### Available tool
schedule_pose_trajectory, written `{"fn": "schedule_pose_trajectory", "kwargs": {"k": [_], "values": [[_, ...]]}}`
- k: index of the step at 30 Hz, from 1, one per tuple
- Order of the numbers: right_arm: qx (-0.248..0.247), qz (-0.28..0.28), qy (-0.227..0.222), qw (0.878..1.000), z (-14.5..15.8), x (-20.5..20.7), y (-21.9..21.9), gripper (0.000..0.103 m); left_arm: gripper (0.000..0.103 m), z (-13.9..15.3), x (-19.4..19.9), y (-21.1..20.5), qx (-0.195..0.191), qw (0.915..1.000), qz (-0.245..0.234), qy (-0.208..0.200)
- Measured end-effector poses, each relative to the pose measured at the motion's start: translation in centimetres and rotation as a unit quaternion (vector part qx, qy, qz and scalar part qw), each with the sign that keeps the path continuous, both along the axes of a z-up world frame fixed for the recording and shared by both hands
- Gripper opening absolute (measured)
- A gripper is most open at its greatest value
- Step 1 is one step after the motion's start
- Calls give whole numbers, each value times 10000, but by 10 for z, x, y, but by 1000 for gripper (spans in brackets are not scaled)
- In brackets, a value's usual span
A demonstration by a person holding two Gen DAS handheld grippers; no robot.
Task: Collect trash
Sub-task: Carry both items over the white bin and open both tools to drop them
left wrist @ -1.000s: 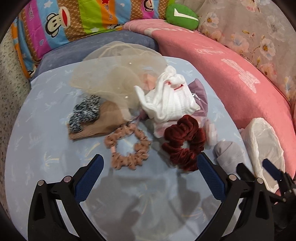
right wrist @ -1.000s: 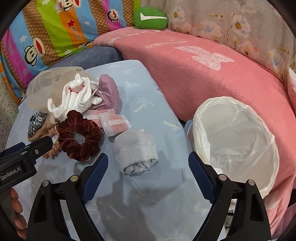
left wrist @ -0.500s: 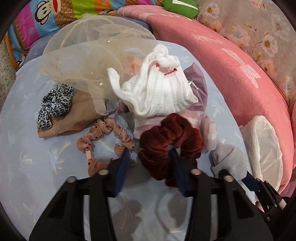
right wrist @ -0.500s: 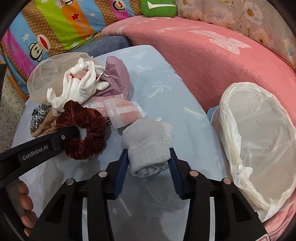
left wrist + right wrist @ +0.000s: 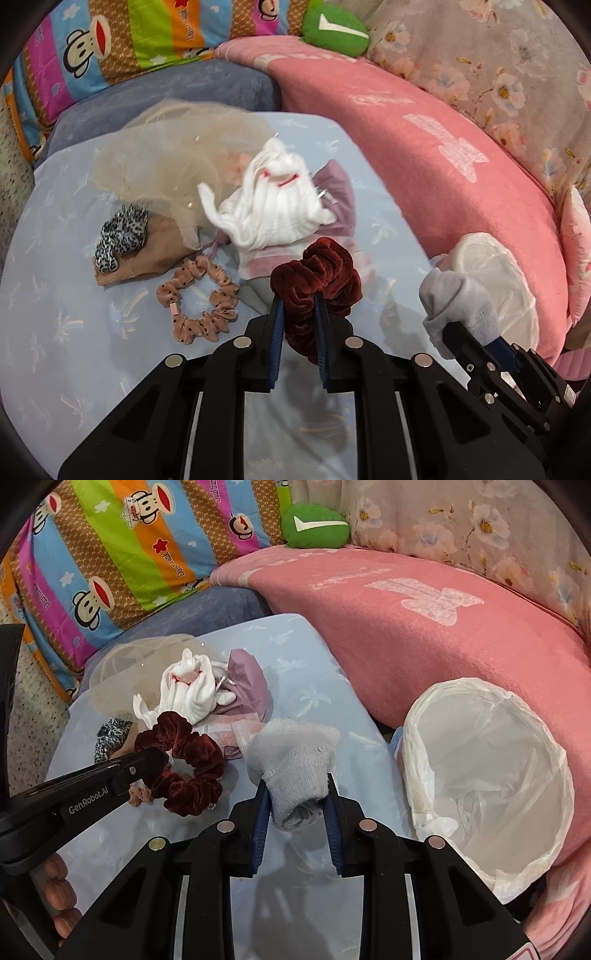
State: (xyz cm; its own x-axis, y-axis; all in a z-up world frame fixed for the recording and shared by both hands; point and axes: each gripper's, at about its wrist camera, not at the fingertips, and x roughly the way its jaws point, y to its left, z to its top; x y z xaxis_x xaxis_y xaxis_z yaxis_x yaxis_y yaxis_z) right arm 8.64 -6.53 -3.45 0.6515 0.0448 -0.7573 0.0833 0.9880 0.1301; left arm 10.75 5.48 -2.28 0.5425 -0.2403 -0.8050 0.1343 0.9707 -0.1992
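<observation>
My left gripper [image 5: 298, 306] is shut on a dark red velvet scrunchie [image 5: 317, 275] and holds it above the light blue table [image 5: 55, 314]. It also shows in the right wrist view [image 5: 184, 760]. My right gripper [image 5: 293, 786] is shut on a rolled grey sock [image 5: 291, 764], lifted off the table; the sock shows in the left wrist view [image 5: 458, 306]. A bin lined with a white bag [image 5: 491, 775] stands open just right of the table.
On the table lie a pink dotted scrunchie [image 5: 199, 299], a leopard scrunchie [image 5: 120, 234] on tan cloth, a white knitted cloth [image 5: 273, 206], a mauve cloth [image 5: 338, 192] and beige netting [image 5: 166, 155]. A pink sofa cushion [image 5: 406, 620] curves behind the bin.
Both grippers closed from open: the left on the red scrunchie, the right on the grey sock. Both items have since been lifted off the table.
</observation>
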Motion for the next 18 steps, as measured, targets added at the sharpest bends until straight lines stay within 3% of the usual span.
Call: {"fn": "schedule_pose_trajectory", "kwargs": {"k": [10, 18], "values": [[25, -474, -471, 9978, 42, -30, -47, 26, 16, 41, -15, -49, -11, 9974, -511, -501], [73, -1116, -624, 9918, 54, -53, -109, 26, 16, 56, -24, -104, 18, 9916, -1075, -723]]}}
